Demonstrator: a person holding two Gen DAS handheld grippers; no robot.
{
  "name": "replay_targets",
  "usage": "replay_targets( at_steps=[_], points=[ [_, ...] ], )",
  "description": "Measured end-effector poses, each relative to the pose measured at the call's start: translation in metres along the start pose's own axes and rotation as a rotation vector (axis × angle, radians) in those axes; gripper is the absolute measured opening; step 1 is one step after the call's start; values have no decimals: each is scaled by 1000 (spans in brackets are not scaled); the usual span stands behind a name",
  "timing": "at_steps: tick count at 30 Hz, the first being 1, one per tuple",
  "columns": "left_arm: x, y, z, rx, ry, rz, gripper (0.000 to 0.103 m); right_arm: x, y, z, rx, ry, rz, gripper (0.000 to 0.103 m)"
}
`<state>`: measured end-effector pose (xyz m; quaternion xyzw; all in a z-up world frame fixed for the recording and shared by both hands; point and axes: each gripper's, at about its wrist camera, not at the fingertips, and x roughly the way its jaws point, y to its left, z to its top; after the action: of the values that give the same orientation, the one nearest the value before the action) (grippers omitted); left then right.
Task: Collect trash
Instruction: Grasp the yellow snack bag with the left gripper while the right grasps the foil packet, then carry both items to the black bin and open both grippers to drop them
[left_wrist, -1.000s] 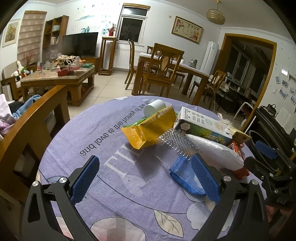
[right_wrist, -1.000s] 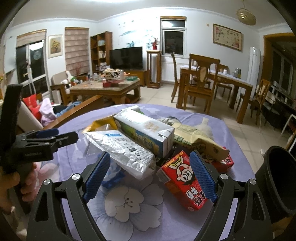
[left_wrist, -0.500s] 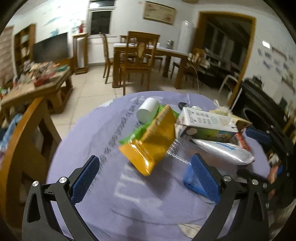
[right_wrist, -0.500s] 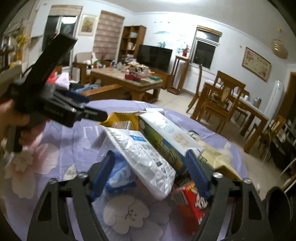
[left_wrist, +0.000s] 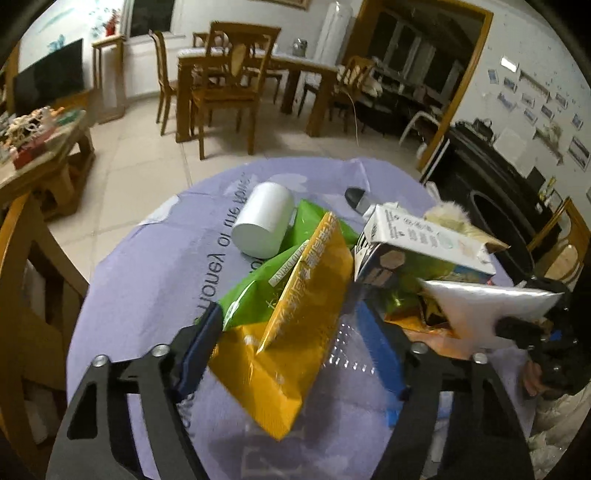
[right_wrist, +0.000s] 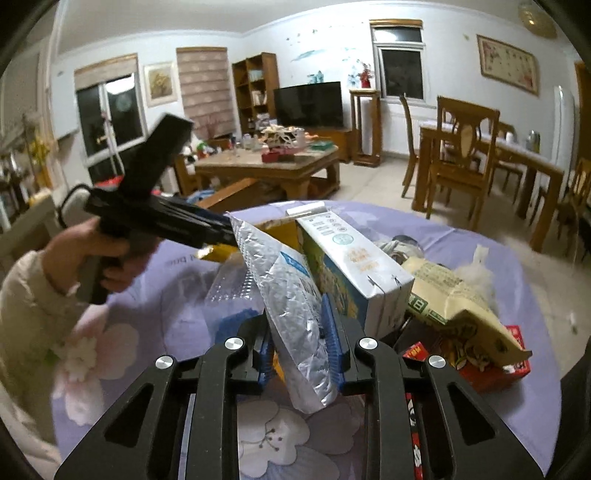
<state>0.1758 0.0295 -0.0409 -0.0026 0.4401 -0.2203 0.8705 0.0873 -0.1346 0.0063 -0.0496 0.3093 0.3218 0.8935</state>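
Note:
A heap of trash lies on a round table with a purple cloth (left_wrist: 155, 280). My right gripper (right_wrist: 301, 339) is shut on a silver foil bag (right_wrist: 291, 295), which stands tilted between its blue pads; the bag also shows in the left wrist view (left_wrist: 491, 302). My left gripper (left_wrist: 295, 339) is open around a yellow snack bag (left_wrist: 295, 332), with a green bag (left_wrist: 269, 284) and a clear plastic wrapper (left_wrist: 347, 354) beside it. A white milk carton (left_wrist: 417, 243) (right_wrist: 351, 266) lies behind.
A white paper cup (left_wrist: 262, 218) lies on its side at the far side of the heap. A beige bag (right_wrist: 454, 299) and a red box (right_wrist: 491, 369) lie to the right. A black bin (left_wrist: 498, 229) stands past the table's right edge. A wooden chair (left_wrist: 33, 295) is at left.
My right gripper has closed on the silver foil bag and tilted it up. My left gripper has moved forward so the yellow bag lies between its open fingers.

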Motion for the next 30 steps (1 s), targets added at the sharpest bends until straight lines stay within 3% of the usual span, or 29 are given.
replay_targets(
  at_steps=[3,4,6,11,15,23,30],
  points=[
    [4,3,7,-28,-2,-47,50,-7,-3,-2,17,-7,12,24],
    [8,5,8,-43,5,-19,30,-8,-3,-2,23,-9,13,24],
    [8,6,6,-63,-19,38,27,-13,-3,-7,35,-13,21,24],
    [-6,-8,-2,-57,-73,87,9,-27,-9,-9,85,-31,45,24],
    [-33,-16,-9,-88,-151,114,7,-40,-19,-5,139,-63,89,24],
    [-73,-63,-7,-93,-250,9,7,-90,-40,-13,195,-141,98,24],
    [-55,-135,8,-31,-243,-127,7,-162,-102,-40,313,-267,-68,24]
  ],
)
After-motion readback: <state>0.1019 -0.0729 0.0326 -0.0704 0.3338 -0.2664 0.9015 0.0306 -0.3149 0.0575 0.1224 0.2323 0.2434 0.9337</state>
